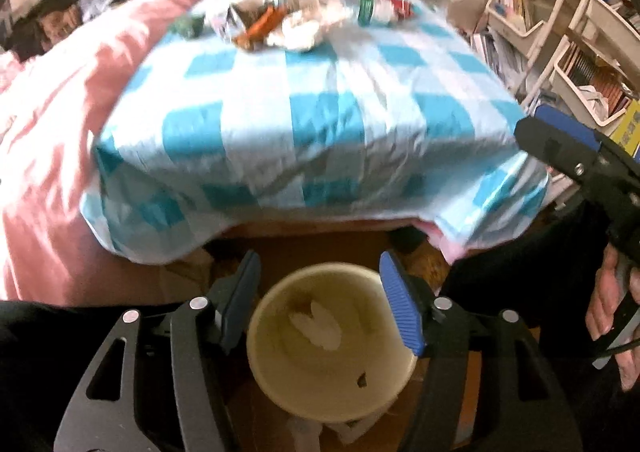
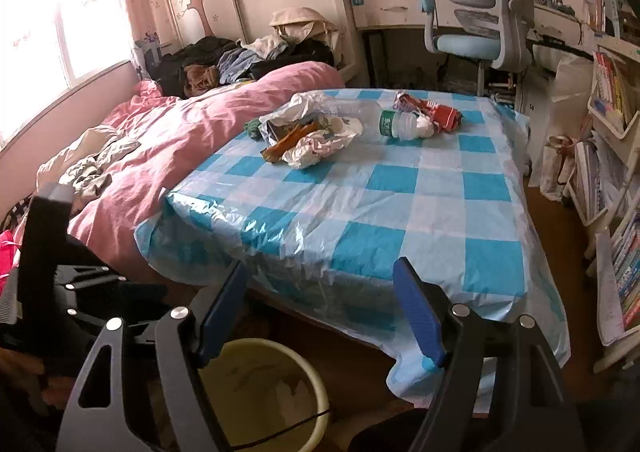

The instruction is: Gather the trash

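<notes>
A pile of trash [image 2: 308,132] lies at the far end of the blue checked plastic sheet [image 2: 384,208] on the bed: crumpled white plastic bags, orange wrappers, a clear plastic bottle [image 2: 384,120] with a green label, a red wrapper [image 2: 440,112]. It also shows blurred in the left wrist view [image 1: 280,20]. A cream bin [image 1: 328,344] stands on the floor at the bed's foot with a white scrap inside; it also shows in the right wrist view [image 2: 260,392]. My left gripper [image 1: 320,304] is open and empty just above the bin. My right gripper [image 2: 320,312] is open and empty above the bed's foot.
A pink duvet [image 2: 180,140] covers the bed's left side, with heaped clothes [image 2: 248,60] behind. A desk chair [image 2: 476,12] stands beyond the bed. Bookshelves [image 2: 612,172] line the right wall, with a strip of wooden floor [image 2: 560,236] beside them.
</notes>
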`<state>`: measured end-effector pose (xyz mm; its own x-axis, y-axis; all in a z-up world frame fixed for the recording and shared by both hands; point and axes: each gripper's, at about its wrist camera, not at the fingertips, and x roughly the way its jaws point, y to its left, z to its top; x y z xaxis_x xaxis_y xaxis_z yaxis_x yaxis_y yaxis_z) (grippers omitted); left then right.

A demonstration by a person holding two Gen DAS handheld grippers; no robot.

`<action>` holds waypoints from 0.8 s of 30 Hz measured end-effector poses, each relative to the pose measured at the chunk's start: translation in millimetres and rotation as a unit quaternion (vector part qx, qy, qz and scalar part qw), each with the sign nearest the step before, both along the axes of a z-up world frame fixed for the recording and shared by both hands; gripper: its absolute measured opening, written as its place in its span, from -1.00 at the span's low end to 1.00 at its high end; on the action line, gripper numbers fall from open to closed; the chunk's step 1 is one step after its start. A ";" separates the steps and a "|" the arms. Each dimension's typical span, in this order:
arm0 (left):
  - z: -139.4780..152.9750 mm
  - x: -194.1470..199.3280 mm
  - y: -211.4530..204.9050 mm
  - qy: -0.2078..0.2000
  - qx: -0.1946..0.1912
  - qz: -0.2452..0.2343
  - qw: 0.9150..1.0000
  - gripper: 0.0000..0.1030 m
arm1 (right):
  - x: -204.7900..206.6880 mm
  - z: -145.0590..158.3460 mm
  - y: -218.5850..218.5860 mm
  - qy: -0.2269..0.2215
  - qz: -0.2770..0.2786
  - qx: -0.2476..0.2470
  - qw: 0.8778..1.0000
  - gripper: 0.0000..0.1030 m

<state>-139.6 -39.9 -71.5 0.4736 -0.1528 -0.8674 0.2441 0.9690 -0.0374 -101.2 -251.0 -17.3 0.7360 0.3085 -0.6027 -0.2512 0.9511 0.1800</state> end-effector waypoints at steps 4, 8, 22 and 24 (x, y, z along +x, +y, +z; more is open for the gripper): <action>10.7 -0.8 1.5 -0.029 0.001 0.005 1.000 0.16 | -2.4 2.5 -0.5 -0.015 -0.006 -0.009 1.000 0.45; 16.7 3.5 6.3 -0.041 0.003 0.019 0.999 0.16 | -1.3 3.3 -1.5 -0.022 -0.013 -0.012 1.000 0.52; 25.8 15.1 13.0 -0.075 0.006 0.053 0.996 0.19 | -5.2 7.4 6.5 -0.039 0.000 -0.025 0.999 0.60; 24.6 17.9 15.2 -0.071 0.002 0.059 0.996 0.19 | -5.3 8.3 5.1 -0.041 -0.003 -0.023 0.999 0.60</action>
